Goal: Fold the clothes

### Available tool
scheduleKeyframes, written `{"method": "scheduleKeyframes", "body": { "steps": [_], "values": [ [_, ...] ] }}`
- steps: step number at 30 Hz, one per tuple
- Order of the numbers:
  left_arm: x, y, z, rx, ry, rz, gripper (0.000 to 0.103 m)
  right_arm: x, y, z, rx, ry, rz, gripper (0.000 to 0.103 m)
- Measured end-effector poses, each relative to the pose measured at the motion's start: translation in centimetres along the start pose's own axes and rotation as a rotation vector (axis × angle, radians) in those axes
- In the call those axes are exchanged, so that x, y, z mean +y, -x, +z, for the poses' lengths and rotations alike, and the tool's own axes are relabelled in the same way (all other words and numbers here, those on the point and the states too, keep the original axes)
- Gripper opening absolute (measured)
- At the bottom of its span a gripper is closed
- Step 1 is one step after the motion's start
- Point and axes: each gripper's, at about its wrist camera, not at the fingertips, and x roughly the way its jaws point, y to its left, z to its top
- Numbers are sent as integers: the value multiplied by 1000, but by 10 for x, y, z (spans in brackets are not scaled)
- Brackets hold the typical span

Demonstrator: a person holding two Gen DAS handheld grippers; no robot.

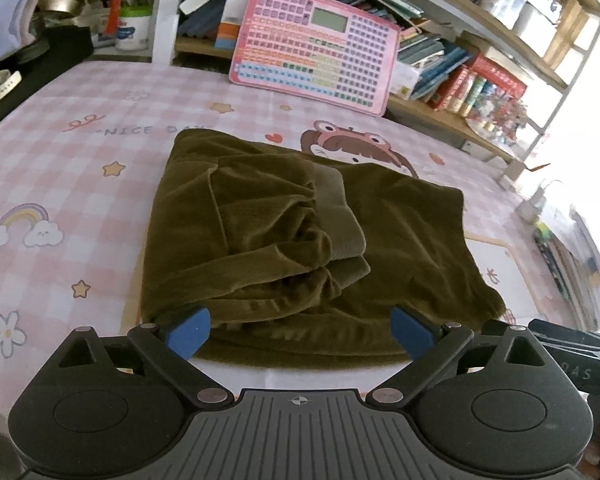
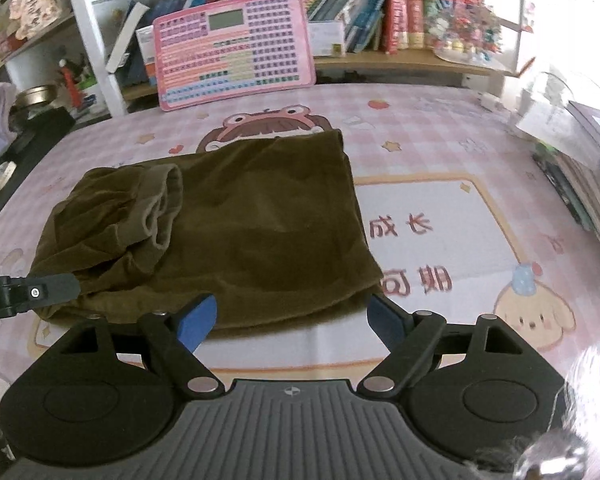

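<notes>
Both tongs stand wide and hold nothing: the left tongs (image 1: 300, 330) and the right tongs (image 2: 292, 318) sit at the near edge of the garment (image 1: 300, 224), blue pads (image 1: 190, 330) apart at either side of the hem. The olive velvet garment (image 2: 236, 232) lies folded into a rough rectangle on the pink checked surface (image 1: 80, 160), a ribbed cuff (image 1: 340, 216) bunched on top toward its left side. Part of a cartoon girl on the cloth shows beyond it. Farther back a pink keyboard toy (image 2: 236, 48) leans against a shelf (image 2: 400, 60) of books.
</notes>
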Motion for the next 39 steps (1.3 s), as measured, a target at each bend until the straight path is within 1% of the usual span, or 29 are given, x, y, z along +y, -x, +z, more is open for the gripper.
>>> {"method": "scheduleKeyframes", "body": {
  "steps": [5,10,14,17,19,24,30,34,36,39],
  "values": [
    [-22,-7,2,-12,37,63,99,-22,-12,15,5,43,56,82],
    [-51,-14,-2,-26,66,124,99,-53,-25,32,26,64,126,82],
    [-74,-19,-7,-46,95,178,99,-79,-36,44,59,69,211,80],
    [-91,-22,-13,-56,120,231,99,-101,-45,50,113,42,294,78],
    [-99,-23,-18,-54,136,261,99,-117,-52,53,160,12,349,73],
    [-121,-25,-31,-28,147,316,99,-146,-70,53,293,-91,469,54],
    [-138,-24,-37,-16,155,354,99,-163,-80,54,379,-155,555,52],
    [-151,-22,-38,-16,121,355,98,-169,-89,52,434,-207,593,47],
    [-156,-21,-38,-22,96,349,98,-172,-96,50,466,-246,603,41],
    [-164,-19,-36,-34,52,334,98,-177,-104,50,494,-313,632,37]
  ]
}}
